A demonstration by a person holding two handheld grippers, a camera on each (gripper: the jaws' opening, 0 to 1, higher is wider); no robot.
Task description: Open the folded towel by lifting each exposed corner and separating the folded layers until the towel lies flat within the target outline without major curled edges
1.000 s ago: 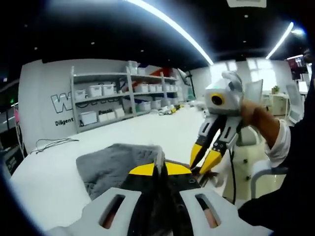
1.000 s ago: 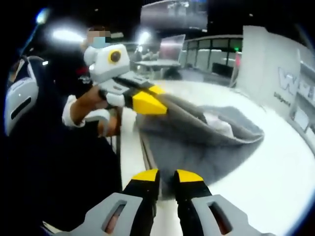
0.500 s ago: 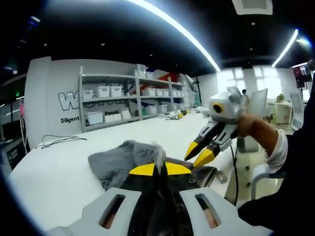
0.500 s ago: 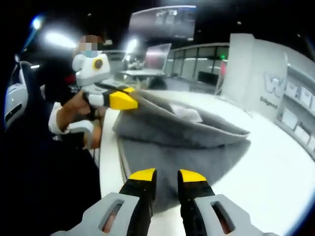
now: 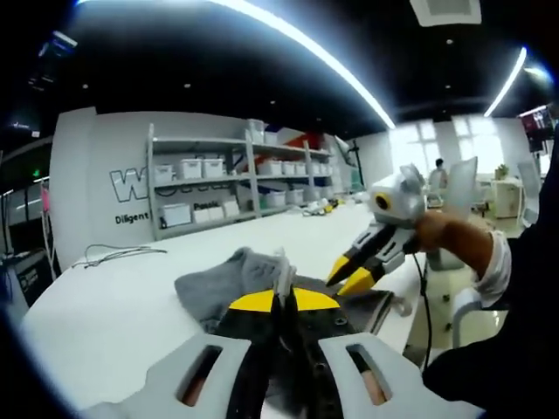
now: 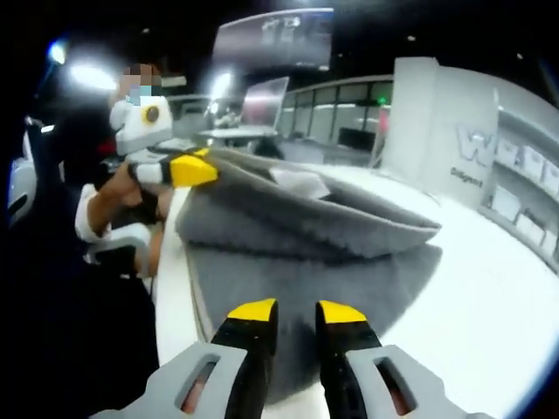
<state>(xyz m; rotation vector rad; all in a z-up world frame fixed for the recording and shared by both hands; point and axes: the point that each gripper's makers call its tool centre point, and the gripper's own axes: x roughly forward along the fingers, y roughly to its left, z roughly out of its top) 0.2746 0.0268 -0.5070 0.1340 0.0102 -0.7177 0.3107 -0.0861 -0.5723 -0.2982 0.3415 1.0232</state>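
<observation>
A grey towel (image 5: 218, 284) lies partly folded on the white table (image 5: 105, 305). My left gripper (image 5: 279, 301) is shut on one of its corners, with cloth pinched between the yellow tips. In the right gripper view that left gripper (image 6: 205, 168) holds the upper layer lifted at the upper left, so the towel (image 6: 297, 271) sags open like a pocket over its lower layer. My right gripper (image 6: 295, 312) stands open just above the lower layer's near edge, nothing between its fingers. In the left gripper view the right gripper (image 5: 349, 272) hovers by the towel's right side.
Shelves with white bins (image 5: 210, 188) line the far wall, and a cable (image 5: 118, 255) lies on the table's left part. A person's sleeve and hand (image 6: 109, 205) are by the table edge. Bare tabletop (image 6: 489, 305) stretches to the right of the towel.
The left gripper has drawn the held corner up and away, opening the upper layer further. The right gripper has closed in on the towel's lower layer, staying open.
</observation>
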